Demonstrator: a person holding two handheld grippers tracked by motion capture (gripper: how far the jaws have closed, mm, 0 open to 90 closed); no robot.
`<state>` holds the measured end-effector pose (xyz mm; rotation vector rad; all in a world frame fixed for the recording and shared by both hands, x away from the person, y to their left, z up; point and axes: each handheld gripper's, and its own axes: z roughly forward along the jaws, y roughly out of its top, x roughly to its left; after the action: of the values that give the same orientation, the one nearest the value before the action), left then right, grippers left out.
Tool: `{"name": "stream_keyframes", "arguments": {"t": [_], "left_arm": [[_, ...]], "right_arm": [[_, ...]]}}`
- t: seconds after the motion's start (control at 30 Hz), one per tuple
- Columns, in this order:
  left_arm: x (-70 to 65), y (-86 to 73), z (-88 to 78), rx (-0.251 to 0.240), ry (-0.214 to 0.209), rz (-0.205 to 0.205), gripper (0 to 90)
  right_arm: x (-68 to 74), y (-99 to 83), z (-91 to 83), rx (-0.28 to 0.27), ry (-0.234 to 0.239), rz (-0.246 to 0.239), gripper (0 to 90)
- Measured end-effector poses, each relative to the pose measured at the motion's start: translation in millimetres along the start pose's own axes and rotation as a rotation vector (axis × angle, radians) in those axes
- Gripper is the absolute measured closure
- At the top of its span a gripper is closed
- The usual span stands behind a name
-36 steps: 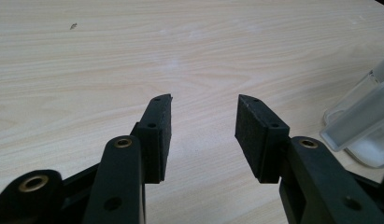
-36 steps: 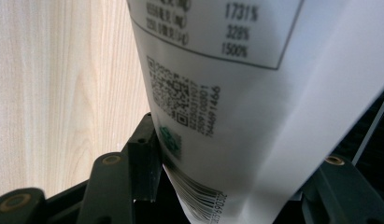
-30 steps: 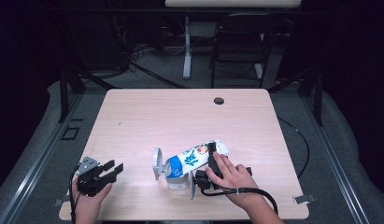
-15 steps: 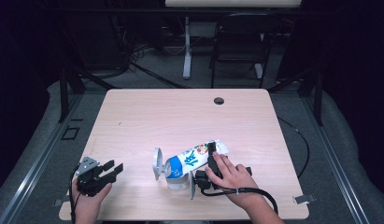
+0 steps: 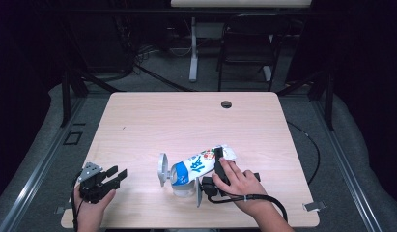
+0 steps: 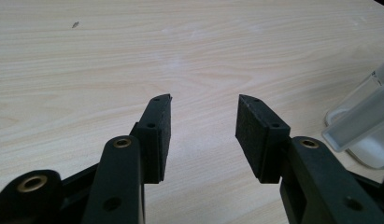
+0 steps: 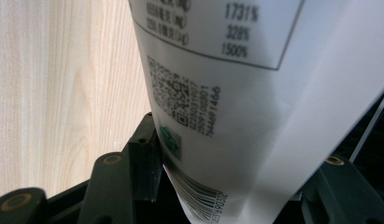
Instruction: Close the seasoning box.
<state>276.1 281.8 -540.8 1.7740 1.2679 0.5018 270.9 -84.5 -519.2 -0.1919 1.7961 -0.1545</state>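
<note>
One carton (image 5: 201, 163) tipping over a clear cup (image 5: 182, 186), at five o'clock of the table (image 5: 186, 121)

Right gripper (image 5: 216, 171) is clamping the carton across its body; left gripper (image 6: 203, 126) is idling empty, jaws apart, at eight o'clock; best keeping the spout centred above the cup, tilting slowly, squeezing lightly.

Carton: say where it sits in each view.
High view: carton lower centre, tilted, beside the right hand.
Right gripper view: carton centre and right, between the jaws, barcode lowest.
Shared landmark: the table, also in the left gripper view.
</note>
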Motion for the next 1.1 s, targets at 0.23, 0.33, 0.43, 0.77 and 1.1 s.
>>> {"name": "stream_keyframes", "arguments": {"t": [0.23,0.33,0.43,0.77,1.1], "left_arm": [[-0.1,0.0,0.1,0.000,0.000,0.001,55.8],[0.4,-0.2,0.2,0.002,0.001,-0.001,55.8],[0.5,-0.2,0.1,0.003,0.002,-0.002,55.8],[0.4,0.0,-0.1,0.002,0.001,-0.001,55.8],[0.4,0.0,-0.2,0.002,0.002,-0.001,55.8]], "right_arm": [[0.3,0.1,0.1,-0.001,-0.001,-0.004,46.0],[0.1,0.3,0.1,-0.001,-0.002,-0.007,46.1],[0.0,0.4,0.1,-0.001,-0.003,-0.009,46.1],[-0.2,0.6,-0.1,0.002,-0.004,-0.016,46.2],[-0.3,0.8,-0.1,0.003,-0.006,-0.024,46.2]]}}
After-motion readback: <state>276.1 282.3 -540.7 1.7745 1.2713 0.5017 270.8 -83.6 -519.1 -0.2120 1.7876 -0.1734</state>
